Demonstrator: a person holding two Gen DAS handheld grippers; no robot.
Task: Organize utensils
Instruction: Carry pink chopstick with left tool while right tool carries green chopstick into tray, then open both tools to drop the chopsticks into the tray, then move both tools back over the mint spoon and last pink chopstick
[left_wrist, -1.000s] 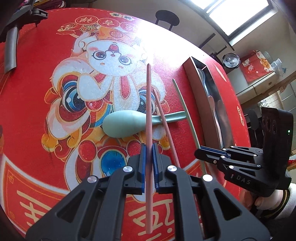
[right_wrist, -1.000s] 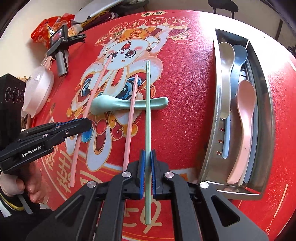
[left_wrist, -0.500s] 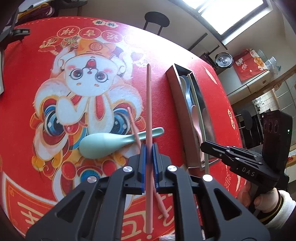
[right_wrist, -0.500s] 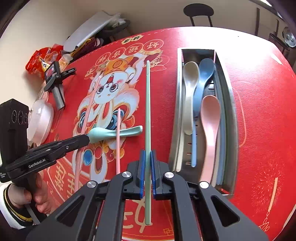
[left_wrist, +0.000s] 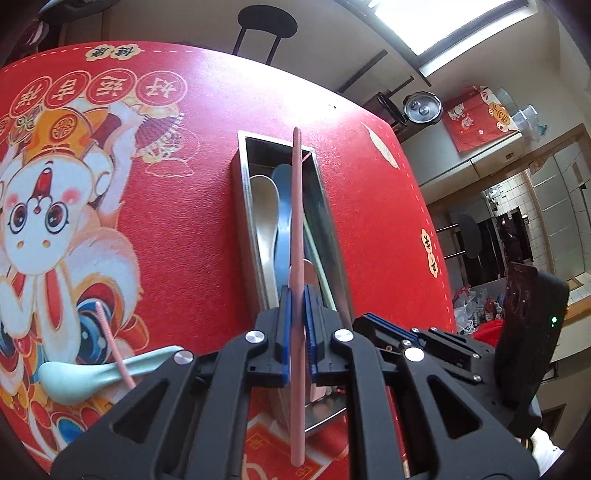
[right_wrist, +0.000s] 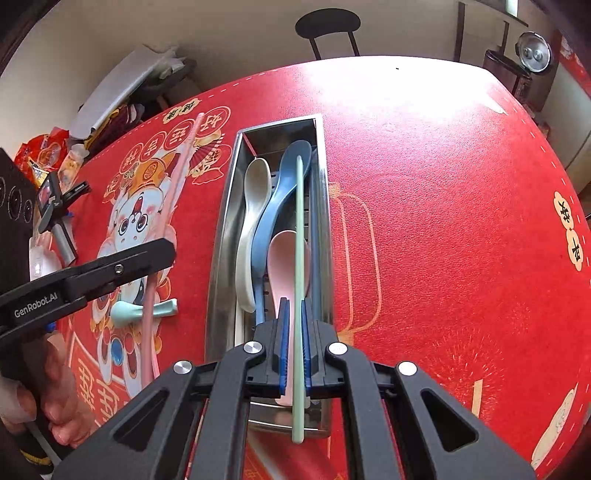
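My left gripper (left_wrist: 296, 314) is shut on a pink chopstick (left_wrist: 296, 206) and holds it lengthwise above the steel utensil tray (left_wrist: 242, 206). My right gripper (right_wrist: 294, 325) is shut on a green chopstick (right_wrist: 299, 229) and holds it over the same tray (right_wrist: 225, 221), which holds a white spoon (right_wrist: 253, 206), a blue spoon (right_wrist: 279, 199) and a pink spoon (right_wrist: 280, 258). On the red mat a mint spoon (left_wrist: 77, 376) lies under a second pink chopstick (left_wrist: 112, 343). The left gripper also shows in the right wrist view (right_wrist: 162, 254).
The table carries a red mat with a cartoon rabbit (left_wrist: 44, 221). A small black tripod (right_wrist: 55, 206) and snack bags (right_wrist: 40, 155) sit at the far left edge. A black chair (right_wrist: 328, 26) stands behind the table.
Both grippers have carried their chopsticks right, from above the mat to above the steel tray. The mint spoon and second pink chopstick stay on the mat.
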